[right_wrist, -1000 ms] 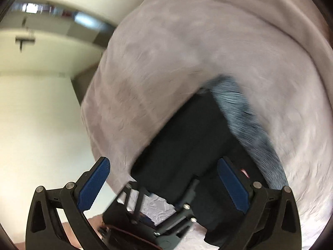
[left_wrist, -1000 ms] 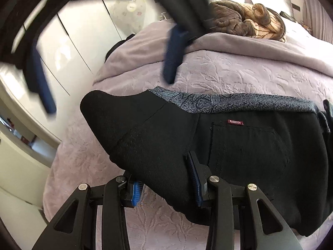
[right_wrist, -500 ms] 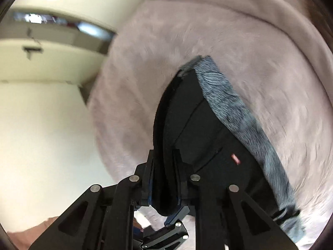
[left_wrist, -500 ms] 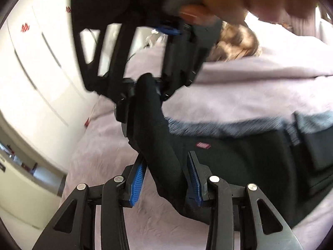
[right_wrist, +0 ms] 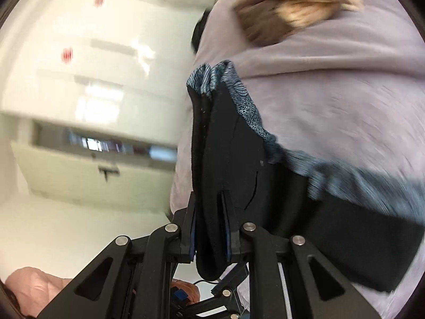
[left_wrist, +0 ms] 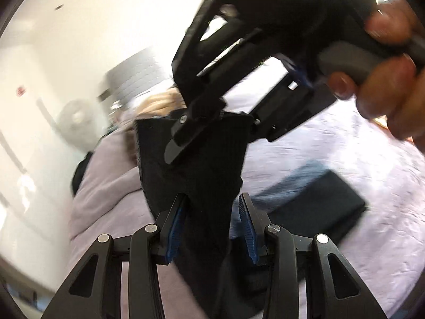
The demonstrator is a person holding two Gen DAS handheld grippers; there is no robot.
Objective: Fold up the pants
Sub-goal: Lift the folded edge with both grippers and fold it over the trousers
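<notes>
The black pants [left_wrist: 202, 164] with a blue-grey patterned waistband [right_wrist: 239, 101] are lifted off the lilac bed. My left gripper [left_wrist: 212, 212] has the black cloth between its blue pads, which stand a little apart around it. My right gripper [right_wrist: 209, 228] is shut on a thick fold of the pants, and it shows from the front in the left wrist view [left_wrist: 202, 125], held by a hand above the cloth. The rest of the pants [left_wrist: 318, 207] trails down onto the bed.
The lilac quilted bedspread [left_wrist: 358, 159] covers the bed. A brown and tan bundle of cloth [right_wrist: 297, 8] lies at the far end. White wardrobe doors [right_wrist: 93, 66] stand beside the bed.
Both grippers have risen with the pants, lifting the held end off the bed. The right gripper, open a second ago, has shut on the cloth. Both views swung upward.
</notes>
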